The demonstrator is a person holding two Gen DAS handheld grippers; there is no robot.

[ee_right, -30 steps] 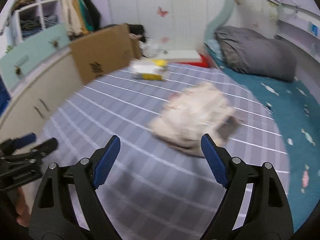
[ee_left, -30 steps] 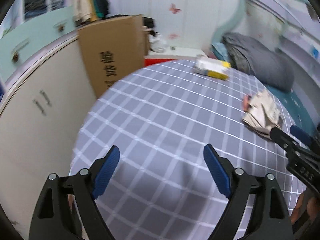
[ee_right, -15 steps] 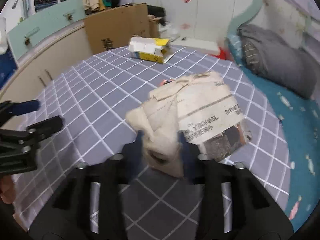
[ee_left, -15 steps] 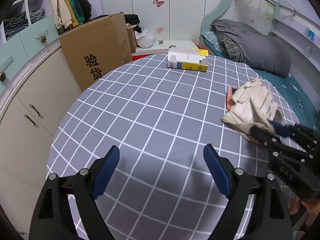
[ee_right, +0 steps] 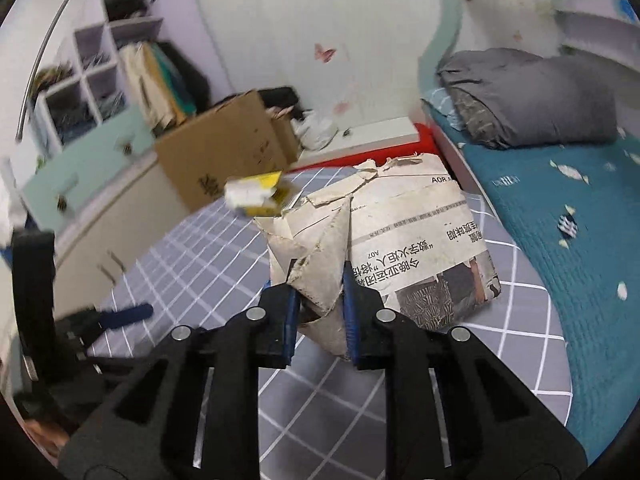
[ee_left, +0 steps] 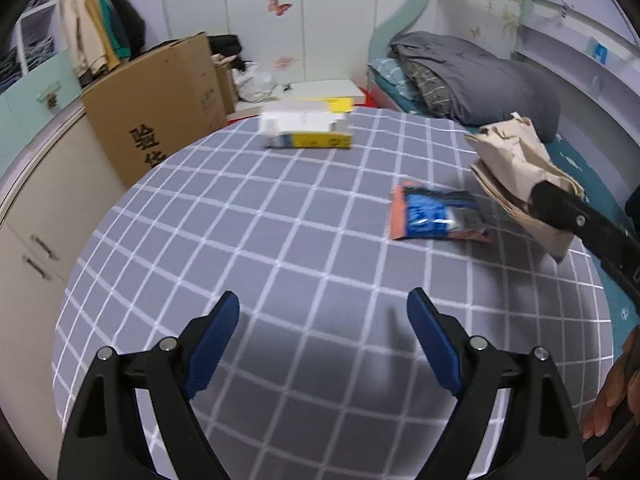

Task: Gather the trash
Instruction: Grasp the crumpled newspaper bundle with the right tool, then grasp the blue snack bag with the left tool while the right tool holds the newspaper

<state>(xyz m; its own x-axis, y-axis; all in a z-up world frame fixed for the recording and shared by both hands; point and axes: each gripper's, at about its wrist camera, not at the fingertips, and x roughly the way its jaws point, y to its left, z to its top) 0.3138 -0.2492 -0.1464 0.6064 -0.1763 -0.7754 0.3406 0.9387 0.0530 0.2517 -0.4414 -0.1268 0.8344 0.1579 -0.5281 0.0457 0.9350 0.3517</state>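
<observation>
Blue-padded fingers [ee_right: 347,308] of the right tool [ee_right: 318,312] pinch a folded corner of a crumpled newspaper bundle [ee_right: 400,248]; the jaws have just been closing and now clamp the paper between them. From the left wrist view the bundle [ee_left: 516,168] hangs clear of the grey checked worktop [ee_left: 280,240], gripped at its lower edge by the black right tool [ee_left: 536,196] coming in from the right.

Left tool [ee_left: 324,336] nearest the lens in its own view: jaws spread wide, nothing between the pads, only bare checked cloth below. Fingers of a hand [ee_left: 612,392] show at the right edge.

Mid worktop: a blue and orange snack wrapper [ee_left: 436,216] lies flat, just left of the lifted newspaper and apart from it.

Far edge of worktop: a white and yellow carton [ee_left: 306,128], lying on its side, blurred.

Beyond the worktop, left: a large brown cardboard box [ee_left: 160,108] with black characters printed on it, standing against pale cabinets [ee_left: 28,216]. Right: a bed with teal cover [ee_right: 580,216] and a rolled grey quilt [ee_left: 480,76]. Back wall carries pink butterfly stickers [ee_left: 279,5].
</observation>
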